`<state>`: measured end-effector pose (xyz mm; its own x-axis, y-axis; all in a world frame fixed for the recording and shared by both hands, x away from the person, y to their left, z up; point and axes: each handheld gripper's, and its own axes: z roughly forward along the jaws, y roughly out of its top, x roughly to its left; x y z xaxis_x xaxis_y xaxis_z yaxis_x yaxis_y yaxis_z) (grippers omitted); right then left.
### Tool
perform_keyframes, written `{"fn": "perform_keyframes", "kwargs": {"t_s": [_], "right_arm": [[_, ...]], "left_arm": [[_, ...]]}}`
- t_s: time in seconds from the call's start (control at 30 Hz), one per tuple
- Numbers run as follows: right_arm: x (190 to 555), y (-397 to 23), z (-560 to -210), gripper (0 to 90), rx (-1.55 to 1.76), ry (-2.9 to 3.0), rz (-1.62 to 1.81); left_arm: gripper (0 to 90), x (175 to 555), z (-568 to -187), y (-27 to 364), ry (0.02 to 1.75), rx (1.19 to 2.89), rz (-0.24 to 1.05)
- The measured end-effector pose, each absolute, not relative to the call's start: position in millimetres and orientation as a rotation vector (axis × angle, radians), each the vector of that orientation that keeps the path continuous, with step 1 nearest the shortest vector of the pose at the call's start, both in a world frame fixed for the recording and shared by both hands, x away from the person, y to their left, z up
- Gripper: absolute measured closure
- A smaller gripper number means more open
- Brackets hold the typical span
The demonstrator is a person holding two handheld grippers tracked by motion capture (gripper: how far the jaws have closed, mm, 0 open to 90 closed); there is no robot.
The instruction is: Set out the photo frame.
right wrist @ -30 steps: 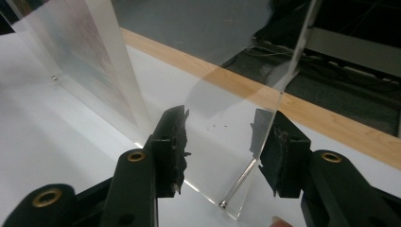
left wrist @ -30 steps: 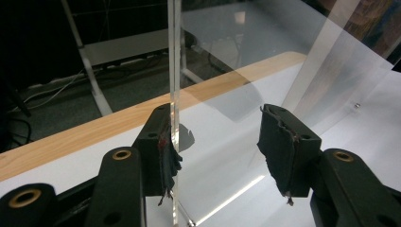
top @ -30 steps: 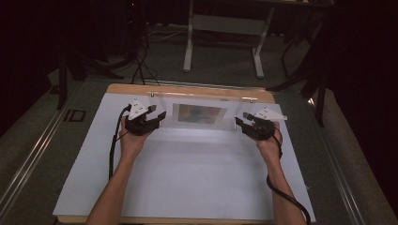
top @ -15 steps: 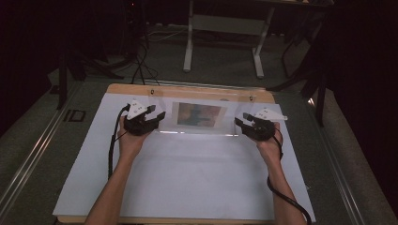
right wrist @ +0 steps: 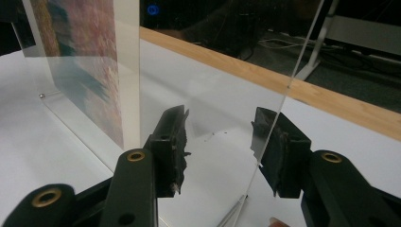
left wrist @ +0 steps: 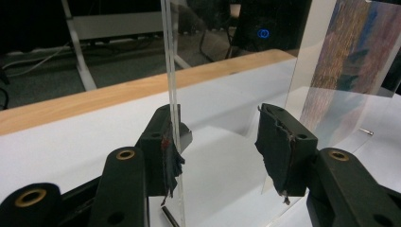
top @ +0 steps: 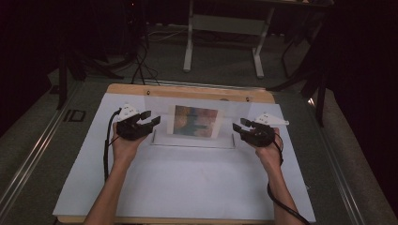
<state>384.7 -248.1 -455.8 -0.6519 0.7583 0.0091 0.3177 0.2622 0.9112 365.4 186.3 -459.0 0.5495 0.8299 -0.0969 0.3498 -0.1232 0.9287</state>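
Clear acrylic picture stand [top: 192, 133] upright at the middle of the white table sheet [top: 187, 187], toward twelve o'clock from the person, colourful print [top: 196, 121] sandwiched at its centre; long axis running nine to three across the table

Left gripper [top: 151, 121] at the stand's nine o'clock end, right gripper [top: 238, 127] at its three o'clock end, both equally close, each pointed inward along that long axis

In the left gripper view, left gripper [left wrist: 220, 142] with jaws wide apart, having just been closing a little, straddling the stand's edge: clear panel [left wrist: 171, 94] edge-on right against the left-hand pad, touching or nearly so, the other pad well clear, so no grip yet

In the right gripper view, right gripper [right wrist: 220, 146] likewise spread wide, nothing clamped; panel edge [right wrist: 288, 90] crossing in front of the right-hand pad, contact impossible to tell, print [right wrist: 85, 61] off toward ten o'clock

Likely next: squeezing both ends at once, then lifting. Thin upright sheets, slick faces, so pads square to the faces and even pressure from both ends needed, otherwise risk of tipping toward six or twelve o'clock
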Motion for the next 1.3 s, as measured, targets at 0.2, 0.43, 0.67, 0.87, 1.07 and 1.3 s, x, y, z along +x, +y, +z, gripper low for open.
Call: {"fn": "perform_keyframes", "kwargs": {"t_s": [0.2, 0.43, 0.67, 0.87, 1.07, 1.3], "right_arm": [[378.3, -249.1, -457.1, 54.2, 0.974, 2.109, 1.357], [381.0, -249.5, -457.7, 54.2, 0.979, 2.110, 1.364], [379.9, -250.9, -460.5, 54.4, 0.975, 2.100, 1.394], [382.3, -251.9, -462.5, 54.5, 0.977, 2.095, 1.415], [381.6, -251.3, -461.7, 52.5, 0.964, 2.099, 1.396], [382.3, -252.7, -464.2, 45.1, 0.974, 2.099, 1.394]], "left_arm": [[50.1, 362.3, -460.8, 185.5, 0.993, 1.715, 0.543], [49.7, 363.3, -460.4, 184.9, 1.018, 1.707, 0.530], [49.4, 359.3, -461.3, 183.7, 1.027, 1.696, 0.540], [49.3, 361.9, -463.3, 184.6, 1.011, 1.692, 0.548], [47.5, 362.1, -463.8, 185.0, 1.004, 1.696, 0.556], [42.4, 360.2, -462.1, 187.0, 1.005, 1.706, 0.589]]}}
